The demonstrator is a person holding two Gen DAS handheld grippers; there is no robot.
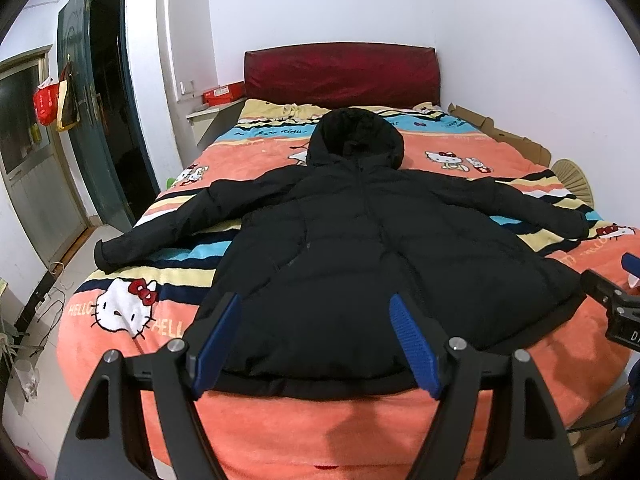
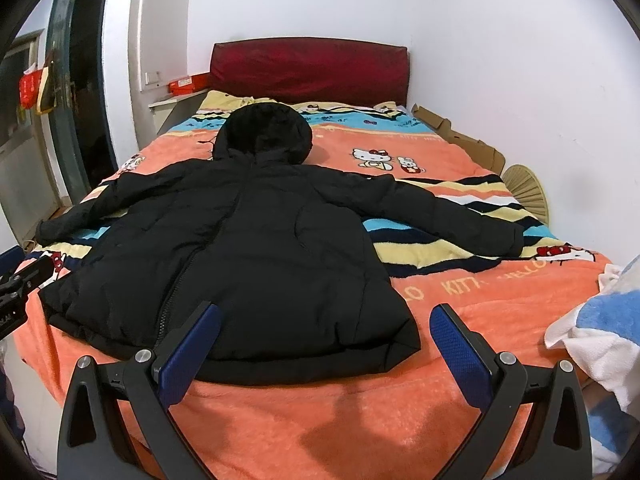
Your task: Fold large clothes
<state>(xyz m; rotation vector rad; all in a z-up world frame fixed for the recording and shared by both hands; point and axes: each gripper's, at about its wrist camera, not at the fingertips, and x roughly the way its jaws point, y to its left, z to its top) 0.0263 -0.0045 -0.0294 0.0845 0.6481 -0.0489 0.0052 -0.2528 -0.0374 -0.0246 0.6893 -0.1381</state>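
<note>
A black hooded puffer jacket [image 1: 360, 248] [image 2: 256, 248] lies flat and face up on the bed, sleeves spread to both sides, hood toward the red headboard, hem toward me. My left gripper [image 1: 316, 308] hovers open just above the hem's middle, holding nothing. Over the hem's right corner my right gripper [image 2: 326, 316] also stands open and empty, one blue pad [image 2: 192, 344] above the jacket, the other above bare blanket. The right gripper's tip [image 1: 608, 284] shows at the left wrist view's right edge.
An orange cartoon-cat blanket [image 1: 132, 312] [image 2: 480, 300] covers the bed. Red headboard [image 1: 340, 72] at the far wall. Cardboard [image 2: 472, 144] and a woven fan [image 2: 528, 188] lie along the right wall. White-and-blue cloth [image 2: 600, 320] sits at the near right. An open doorway [image 1: 116, 92] is on the left.
</note>
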